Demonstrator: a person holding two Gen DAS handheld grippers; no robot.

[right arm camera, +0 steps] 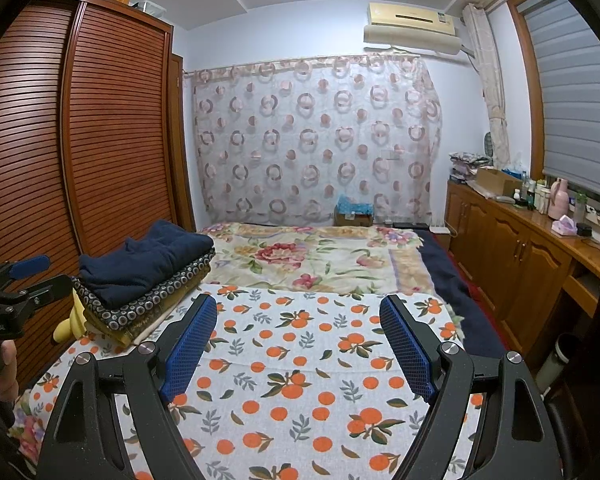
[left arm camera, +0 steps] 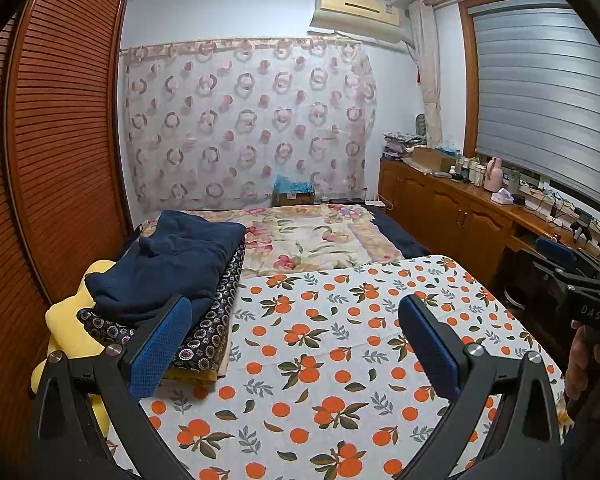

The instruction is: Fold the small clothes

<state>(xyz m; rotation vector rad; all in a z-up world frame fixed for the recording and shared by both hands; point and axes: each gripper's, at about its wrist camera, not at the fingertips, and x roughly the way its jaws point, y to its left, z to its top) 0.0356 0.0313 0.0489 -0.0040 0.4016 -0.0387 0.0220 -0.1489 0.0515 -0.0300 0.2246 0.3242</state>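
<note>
A stack of folded clothes lies at the left of the bed: a navy garment (left arm camera: 172, 264) on top, a dark patterned one (left arm camera: 216, 320) under it, and a yellow piece (left arm camera: 72, 332) at the bottom left. The stack also shows in the right wrist view (right arm camera: 140, 264). My left gripper (left arm camera: 296, 344) is open and empty above the orange-print cloth (left arm camera: 340, 360), just right of the stack. My right gripper (right arm camera: 298, 340) is open and empty above the same cloth (right arm camera: 300, 360). Each gripper shows at the edge of the other's view, the right one (left arm camera: 580, 276) and the left one (right arm camera: 16, 280).
A floral blanket (left arm camera: 312, 236) covers the far bed. A slatted wooden wardrobe (left arm camera: 60, 140) stands close on the left. A wooden cabinet (right arm camera: 512, 240) with bottles and boxes runs along the right under the window blind. A cardboard box (right arm camera: 352, 212) sits by the curtain.
</note>
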